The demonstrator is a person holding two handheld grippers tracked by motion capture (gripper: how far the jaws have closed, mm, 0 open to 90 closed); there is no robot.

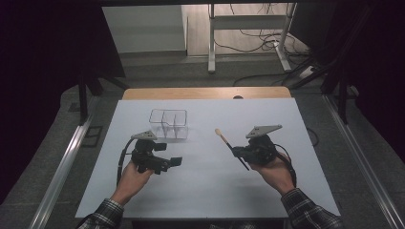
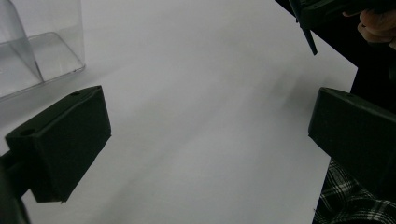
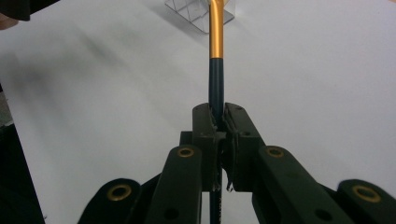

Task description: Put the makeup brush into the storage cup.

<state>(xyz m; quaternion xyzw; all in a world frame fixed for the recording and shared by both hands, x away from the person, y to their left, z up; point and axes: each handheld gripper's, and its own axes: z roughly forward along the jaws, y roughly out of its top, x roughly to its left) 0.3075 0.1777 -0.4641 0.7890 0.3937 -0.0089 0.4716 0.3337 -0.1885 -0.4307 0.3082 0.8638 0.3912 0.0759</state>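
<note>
A slim stick (image 1: 224, 140) with a dark handle, a gold collar and a pale tip is held above the white table (image 1: 205, 191), pointing toward the far left. My right gripper (image 1: 236, 152) is shut on its dark handle; in the right gripper view the jaws (image 3: 219, 114) pinch the stick (image 3: 215, 42) just below the gold part. A clear plastic box (image 1: 168, 124) with dividers stands left of the table's middle. My left gripper (image 1: 170, 154) hovers just in front of the box, open and empty. The left gripper view has its jaws (image 2: 210, 116) wide apart, the box (image 2: 42, 56) at the upper left.
The table's far edge is a wooden strip (image 1: 205, 93). Metal rails (image 1: 62, 167) run along both sides on the floor. A desk frame (image 1: 248, 28) and cables lie beyond. The person's checked sleeves (image 1: 310, 214) come in at the bottom.
</note>
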